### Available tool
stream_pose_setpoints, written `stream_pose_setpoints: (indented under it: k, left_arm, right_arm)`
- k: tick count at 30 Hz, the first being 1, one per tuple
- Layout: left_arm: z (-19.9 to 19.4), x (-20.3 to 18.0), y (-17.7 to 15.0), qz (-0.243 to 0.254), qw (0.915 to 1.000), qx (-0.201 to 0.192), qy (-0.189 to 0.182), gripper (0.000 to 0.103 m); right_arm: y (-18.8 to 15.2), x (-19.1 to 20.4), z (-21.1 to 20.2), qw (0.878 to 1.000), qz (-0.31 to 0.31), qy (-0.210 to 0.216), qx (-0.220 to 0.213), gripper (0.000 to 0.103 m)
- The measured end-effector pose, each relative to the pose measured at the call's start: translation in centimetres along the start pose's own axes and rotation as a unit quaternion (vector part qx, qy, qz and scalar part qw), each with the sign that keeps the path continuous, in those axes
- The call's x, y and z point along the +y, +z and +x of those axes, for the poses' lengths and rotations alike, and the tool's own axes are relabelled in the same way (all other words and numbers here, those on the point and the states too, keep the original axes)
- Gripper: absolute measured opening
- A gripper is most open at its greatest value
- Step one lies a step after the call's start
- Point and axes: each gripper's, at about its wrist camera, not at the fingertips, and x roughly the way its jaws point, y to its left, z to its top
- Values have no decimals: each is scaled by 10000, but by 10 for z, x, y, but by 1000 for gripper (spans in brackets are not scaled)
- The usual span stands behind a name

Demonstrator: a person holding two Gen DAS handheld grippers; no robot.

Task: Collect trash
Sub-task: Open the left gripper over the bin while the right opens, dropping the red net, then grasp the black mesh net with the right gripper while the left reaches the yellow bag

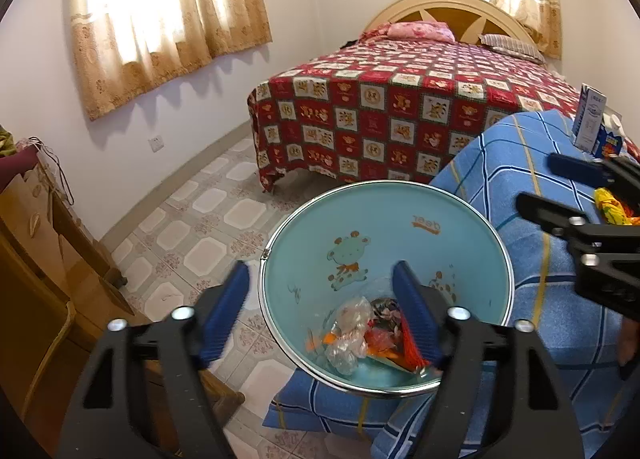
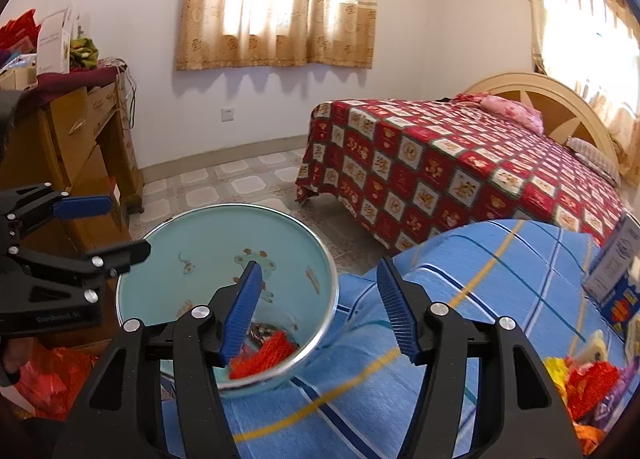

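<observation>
Light blue trash bin (image 1: 386,243) sits at the edge of the blue-plaid tabletop (image 1: 520,163), tilted toward the cameras, rim touching the cloth. Inside at the bottom: crumpled clear plastic (image 1: 350,333), red and orange scraps (image 2: 264,353). Left claw (image 1: 324,315) spread wide, holding nothing, one finger over the floor and one over the bin mouth. Right claw (image 2: 320,307) also spread, empty, straddling the bin rim and the cloth. Remaining trash: a pile of yellow and red wrappers (image 2: 584,383) at the right edge of the tabletop, plus a blue-white carton (image 2: 618,259) standing just behind it. Judgement: wrappers are light, soft, crinkly, probably slippery film, so pinch a bunched fold, not a flat face. Carton looks stiff but likely empty and light, could tip; take it across its narrow sides, mid-height. Bin seems light too, may slide if bumped.
</observation>
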Motion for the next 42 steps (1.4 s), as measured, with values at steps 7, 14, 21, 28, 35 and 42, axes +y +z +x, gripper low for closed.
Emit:
stream_pose_setpoints:
  k: [7, 14, 21, 28, 35, 42]
  left_arm:
    - [8, -13, -6, -86, 9999, 104, -60, 85]
    - [12, -56, -8, 299, 9982, 338, -394, 85]
    - [5, -99, 8, 497, 9958, 164, -756, 86]
    - [1, -145, 7, 771, 9946, -11, -695, 90]
    - [1, -164, 11, 858, 9937, -164, -707, 97]
    - [7, -167, 23, 638, 9944, -89, -838, 97]
  right_arm:
    - [-22, -36, -57, 9971, 114, -747, -46, 69]
    - [-61, -97, -132, 9829, 776, -1668, -49, 72]
    - [-120, -164, -203, 9484, 1799, -2600, 250, 75]
    - [-164, -186, -204, 9391, 2228, -2512, 738, 75]
    - [-182, -198, -186, 9358, 2425, -2327, 1066, 75]
    - [-196, -233, -229, 9027, 2672, -3219, 1001, 75]
